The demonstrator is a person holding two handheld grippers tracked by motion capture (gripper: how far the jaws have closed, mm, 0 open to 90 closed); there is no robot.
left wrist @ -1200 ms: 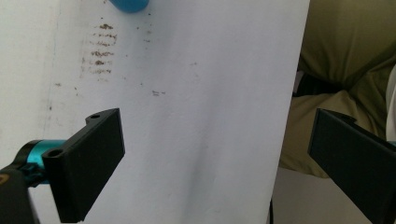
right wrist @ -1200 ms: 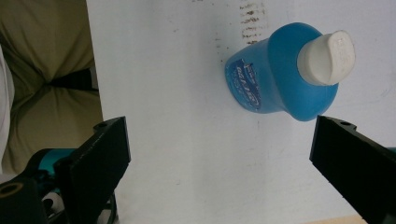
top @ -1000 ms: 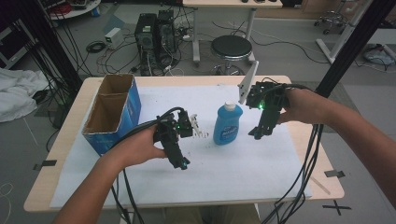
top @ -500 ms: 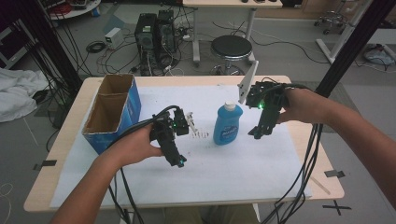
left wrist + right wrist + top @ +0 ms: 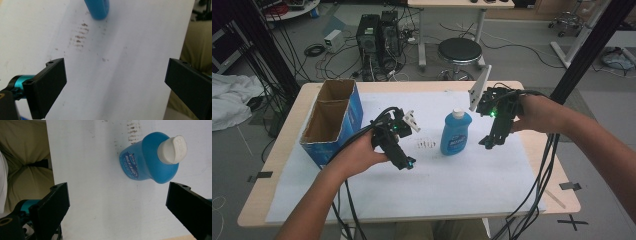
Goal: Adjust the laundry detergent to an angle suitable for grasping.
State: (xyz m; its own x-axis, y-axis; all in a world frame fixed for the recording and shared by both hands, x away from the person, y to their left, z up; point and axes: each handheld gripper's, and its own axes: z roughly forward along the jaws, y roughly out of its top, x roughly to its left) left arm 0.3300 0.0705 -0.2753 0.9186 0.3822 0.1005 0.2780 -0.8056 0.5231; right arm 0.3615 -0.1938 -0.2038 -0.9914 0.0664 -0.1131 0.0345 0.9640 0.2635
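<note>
A blue dish-soap bottle with a white cap stands upright on the white sheet near the table's middle. My left gripper hovers to its left, open, jaws pointing down at the paper with nothing between them. In the left gripper view the gripper looks at bare paper, with the bottle's base at the top edge. My right gripper is just right of the bottle, open and apart from it. The right gripper view looks down on the bottle and its cap, which lie beyond the wide-open gripper.
An open blue cardboard box with two compartments stands at the table's left. Dark smudges mark the paper between left gripper and bottle. White paper covers most of the wooden table. Cables trail from both grippers over the front edge.
The left gripper has shifted slightly away from the front edge and turned a little. The right gripper and the bottle have stayed in place.
</note>
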